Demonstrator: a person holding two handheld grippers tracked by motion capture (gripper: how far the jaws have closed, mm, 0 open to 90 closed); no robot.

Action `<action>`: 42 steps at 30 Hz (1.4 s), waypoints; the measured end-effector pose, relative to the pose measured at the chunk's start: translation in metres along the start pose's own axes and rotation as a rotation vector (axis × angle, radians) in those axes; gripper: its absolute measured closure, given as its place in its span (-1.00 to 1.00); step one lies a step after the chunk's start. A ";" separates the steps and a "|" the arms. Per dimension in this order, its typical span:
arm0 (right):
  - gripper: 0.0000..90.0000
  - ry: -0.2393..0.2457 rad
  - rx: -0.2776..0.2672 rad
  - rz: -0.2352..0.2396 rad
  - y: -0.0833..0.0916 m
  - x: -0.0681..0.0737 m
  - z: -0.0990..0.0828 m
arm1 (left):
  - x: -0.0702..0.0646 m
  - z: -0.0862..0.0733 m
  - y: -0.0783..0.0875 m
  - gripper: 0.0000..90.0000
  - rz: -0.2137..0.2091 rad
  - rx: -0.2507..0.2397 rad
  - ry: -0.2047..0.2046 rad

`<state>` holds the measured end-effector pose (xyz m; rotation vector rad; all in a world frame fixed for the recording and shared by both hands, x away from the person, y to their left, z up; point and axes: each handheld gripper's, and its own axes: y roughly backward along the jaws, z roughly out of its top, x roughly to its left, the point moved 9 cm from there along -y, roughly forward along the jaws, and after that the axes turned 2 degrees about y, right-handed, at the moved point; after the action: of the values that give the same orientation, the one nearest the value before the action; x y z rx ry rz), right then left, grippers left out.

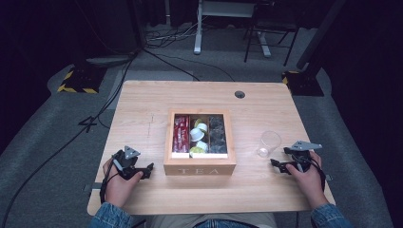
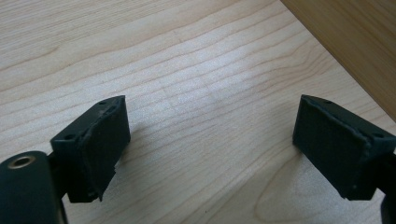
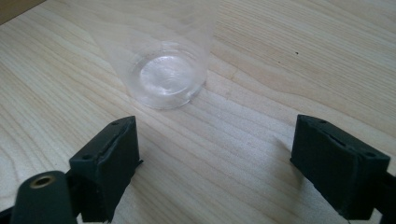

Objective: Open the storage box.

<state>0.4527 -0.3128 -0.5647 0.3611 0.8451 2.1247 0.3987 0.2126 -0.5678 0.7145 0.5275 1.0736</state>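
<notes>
A: Table (image 1: pixel 142 109) first: pale wooden top, rectangular, with a small round hole (image 1: pixel 240 94) near its far edge. And in the middle?

B: Square wooden box marked TEA (image 1: pixel 200 164), three compartments: red packets (image 1: pixel 181 134) left, white and yellow capsules (image 1: pixel 199 135) centre, dark packets (image 1: pixel 217 135) right.

A: The clear plastic cup (image 1: pixel 269 143)?

B: Upright on the tabletop, right of the box, apart from it, just ahead of the right gripper (image 1: pixel 283 158).

A: That gripper's jaws?

B: Wide apart, nothing between them, the cup beyond their tips. The left gripper (image 1: pixel 142 171) sits just beside the box's left front corner, jaws equally spread over bare wood.
</notes>
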 end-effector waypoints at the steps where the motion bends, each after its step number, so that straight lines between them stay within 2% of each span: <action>1: -0.67 0.000 0.001 -0.001 0.000 0.000 0.000 | 0.000 0.000 0.000 -0.58 0.000 0.000 0.000; 3: -0.67 0.000 0.001 -0.001 0.000 0.000 0.000 | 0.000 0.004 0.005 -0.47 -0.007 0.019 0.002; 7: -0.67 0.000 0.001 -0.001 0.000 0.000 0.000 | -0.001 0.012 0.012 -0.42 -0.015 0.001 -0.001; 10: -0.67 0.000 0.000 -0.001 0.000 0.000 0.000 | -0.006 0.021 0.021 -0.40 -0.024 -0.007 -0.032; 15: -0.67 0.001 0.000 -0.001 0.000 0.000 0.000 | -0.013 0.029 0.031 -0.39 -0.051 -0.006 -0.057; 24: -0.67 0.001 0.000 -0.001 0.000 0.000 0.000 | -0.021 0.039 0.046 -0.34 -0.085 -0.030 -0.059; 26: -0.67 0.001 0.000 -0.001 0.000 0.000 0.000 | -0.023 0.039 0.051 -0.33 -0.095 -0.007 -0.071; 27: -0.67 0.001 0.000 -0.001 0.000 0.000 0.000 | -0.027 0.042 0.055 -0.30 -0.108 -0.022 -0.073; 30: -0.67 0.000 0.000 -0.001 0.000 0.000 0.000 | -0.034 0.045 0.062 -0.29 -0.123 -0.030 -0.099; 34: -0.67 0.001 0.000 -0.001 0.000 0.000 0.000 | -0.044 0.047 0.066 -0.29 -0.150 -0.043 -0.110; 35: -0.67 0.000 0.000 -0.001 0.000 0.000 0.000 | -0.052 0.049 0.068 -0.29 -0.167 -0.049 -0.131; 37: -0.67 0.000 -0.001 0.000 0.000 0.000 0.000 | -0.055 0.049 0.069 -0.30 -0.172 -0.048 -0.143; 38: -0.67 0.000 0.000 -0.001 0.000 0.000 0.000 | -0.062 0.050 0.070 -0.30 -0.193 -0.050 -0.157; 42: -0.67 0.001 0.000 -0.001 0.000 0.000 0.000 | -0.074 0.051 0.072 -0.31 -0.238 -0.052 -0.177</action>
<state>0.4527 -0.3130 -0.5647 0.3599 0.8458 2.1238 0.3621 0.1527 -0.4766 0.6752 0.4191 0.7911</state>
